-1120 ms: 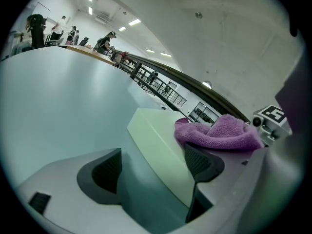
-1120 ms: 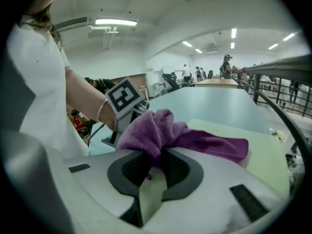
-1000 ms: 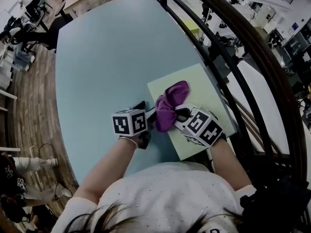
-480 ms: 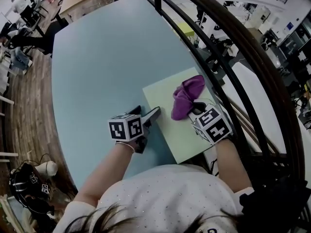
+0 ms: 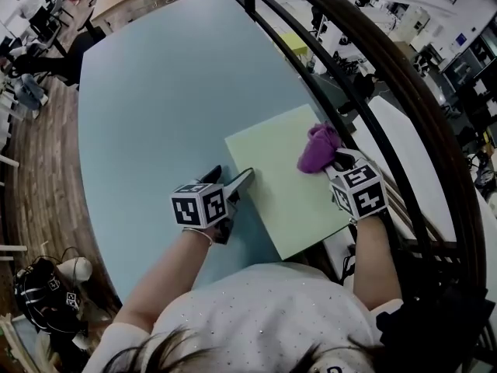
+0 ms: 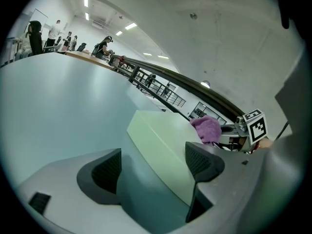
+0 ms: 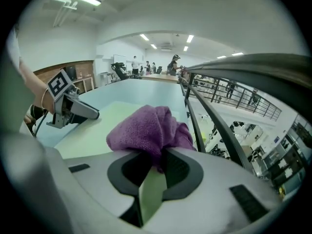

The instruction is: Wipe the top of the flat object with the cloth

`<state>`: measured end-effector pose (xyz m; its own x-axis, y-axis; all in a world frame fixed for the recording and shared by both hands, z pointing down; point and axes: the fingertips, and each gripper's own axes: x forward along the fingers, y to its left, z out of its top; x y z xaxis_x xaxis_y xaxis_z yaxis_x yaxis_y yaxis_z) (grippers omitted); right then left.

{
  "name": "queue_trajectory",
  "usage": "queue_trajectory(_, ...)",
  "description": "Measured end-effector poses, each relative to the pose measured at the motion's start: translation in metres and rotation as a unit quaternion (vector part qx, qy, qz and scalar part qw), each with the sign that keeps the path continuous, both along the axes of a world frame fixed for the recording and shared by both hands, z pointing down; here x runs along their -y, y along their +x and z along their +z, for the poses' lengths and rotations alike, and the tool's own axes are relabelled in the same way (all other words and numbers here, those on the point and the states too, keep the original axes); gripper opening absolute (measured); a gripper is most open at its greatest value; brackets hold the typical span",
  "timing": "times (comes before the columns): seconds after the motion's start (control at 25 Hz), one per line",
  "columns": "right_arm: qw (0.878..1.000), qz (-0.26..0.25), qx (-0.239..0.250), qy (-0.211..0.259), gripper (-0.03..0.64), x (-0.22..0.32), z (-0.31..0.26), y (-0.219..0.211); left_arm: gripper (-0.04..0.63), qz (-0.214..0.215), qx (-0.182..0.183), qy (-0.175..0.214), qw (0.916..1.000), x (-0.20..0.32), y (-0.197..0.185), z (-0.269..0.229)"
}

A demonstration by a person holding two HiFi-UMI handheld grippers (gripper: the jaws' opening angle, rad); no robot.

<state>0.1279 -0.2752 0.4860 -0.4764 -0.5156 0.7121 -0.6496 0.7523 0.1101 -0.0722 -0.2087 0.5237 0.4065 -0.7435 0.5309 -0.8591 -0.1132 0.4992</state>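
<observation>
Right gripper clamps purple cloth on green board; left gripper jaws apart, board edge between.

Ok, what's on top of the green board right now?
The purple cloth, bunched at its right edge, pinched in the right tongs; the left tongs sit open at its left edge. The board beneath the cloth is covered.

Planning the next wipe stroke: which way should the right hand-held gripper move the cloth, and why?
Probably drag the cloth leftward across the green board. The right hand-held gripper is shut on it at the board's right edge, so the bare surface lies toward the left hand-held gripper, whose open jaws straddle the left edge.
</observation>
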Motion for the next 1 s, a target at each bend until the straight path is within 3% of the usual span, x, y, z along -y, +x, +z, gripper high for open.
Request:
queue_trajectory(0.28,0.999,0.031,0.027,0.031,0.052,0.003,-0.013,0.019,0.405,-0.01,0.029,0.041,0.9987,-0.001,0.013,-0.019)
queue_trajectory(0.48,0.992,0.077,0.094,0.019,0.054,-0.011,-0.037,0.003,0.403,0.007,0.015,0.038,0.9991,-0.002,0.015,-0.014)
queue_trajectory(0.68,0.998,-0.016,0.058,-0.017,0.054,-0.074,-0.037,-0.063,0.399,0.023,0.009,0.029,0.9993,-0.006,0.018,-0.016)
queue_trajectory(0.8,0.997,-0.072,0.022,-0.016,0.054,-0.108,-0.025,-0.107,0.394,0.037,0.004,0.03,0.9989,-0.005,0.016,-0.014)
queue_trajectory(0.92,0.997,-0.072,0.017,-0.024,0.052,-0.129,-0.005,-0.132,0.382,0.041,0.004,0.034,0.9986,-0.009,0.01,-0.002)
queue_trajectory(1.0,0.996,-0.053,0.039,-0.054,0.052,-0.137,0.0,-0.131,0.374,0.044,0.007,0.038,0.9983,-0.011,0.011,0.001)
